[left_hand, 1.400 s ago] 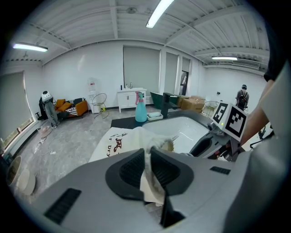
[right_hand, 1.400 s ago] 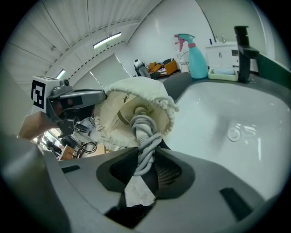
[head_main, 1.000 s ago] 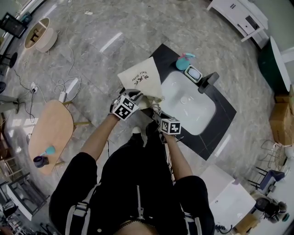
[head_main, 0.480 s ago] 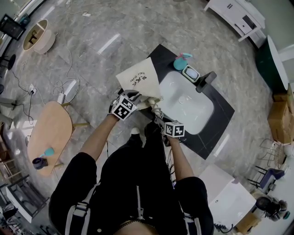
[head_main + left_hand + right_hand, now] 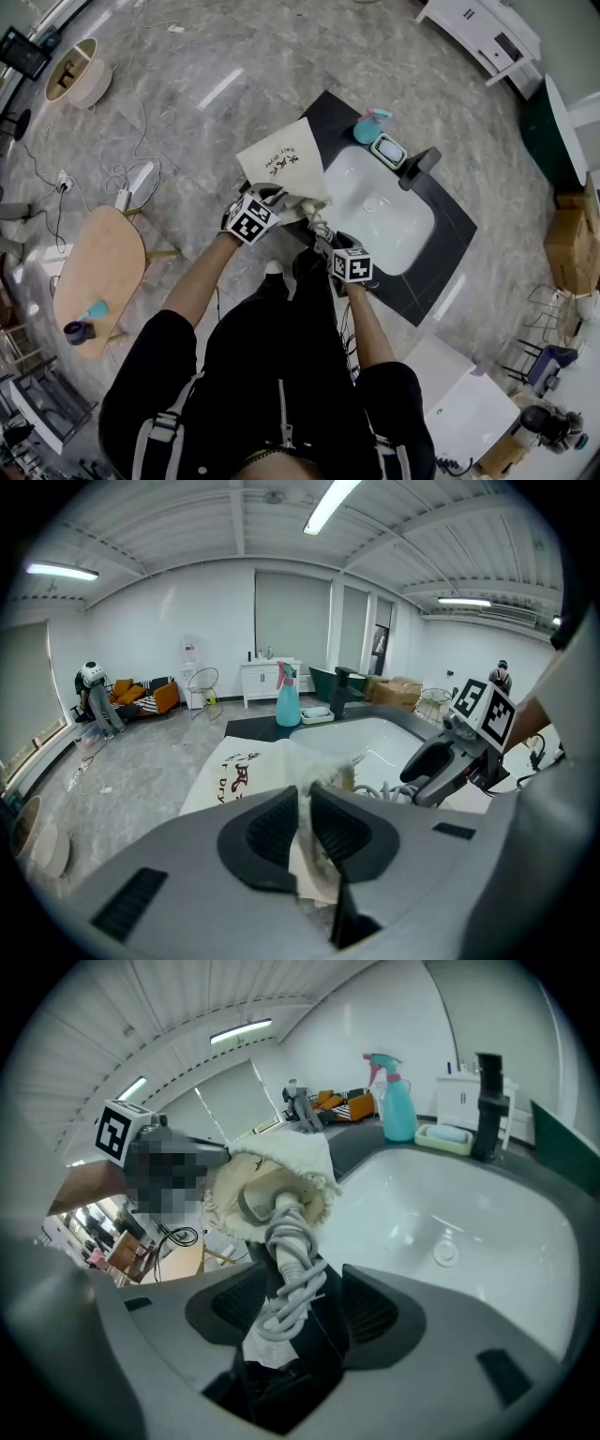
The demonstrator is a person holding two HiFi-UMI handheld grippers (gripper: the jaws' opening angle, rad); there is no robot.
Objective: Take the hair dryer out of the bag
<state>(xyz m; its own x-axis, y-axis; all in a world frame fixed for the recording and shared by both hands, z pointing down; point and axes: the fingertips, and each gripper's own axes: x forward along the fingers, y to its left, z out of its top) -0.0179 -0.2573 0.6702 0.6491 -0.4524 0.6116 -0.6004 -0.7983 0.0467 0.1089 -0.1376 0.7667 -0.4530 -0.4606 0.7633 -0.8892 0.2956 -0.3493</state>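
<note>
A cream cloth bag [image 5: 281, 159] with dark print lies on the black counter [image 5: 441, 272] left of the basin. My left gripper [image 5: 279, 200] is shut on the bag's cloth [image 5: 302, 841] near its mouth. The hair dryer's pale handle end [image 5: 265, 1196] pokes out of the frayed bag mouth, and its coiled white cord [image 5: 292, 1279] runs down between the jaws of my right gripper [image 5: 302, 1290]. Those jaws have just been opening and now stand apart, the pads off the cord. In the head view the right gripper [image 5: 328, 244] sits at the counter's near edge.
A white basin [image 5: 398, 225] fills the counter to the right. Behind it stand a teal spray bottle [image 5: 373, 124], a soap dish [image 5: 392, 150] and a black tap [image 5: 422, 167]. A wooden side table [image 5: 98, 272] and loose cables [image 5: 131, 173] are on the floor at left.
The right gripper has shifted slightly back toward me along the counter edge. The left gripper and the bag have kept still.
</note>
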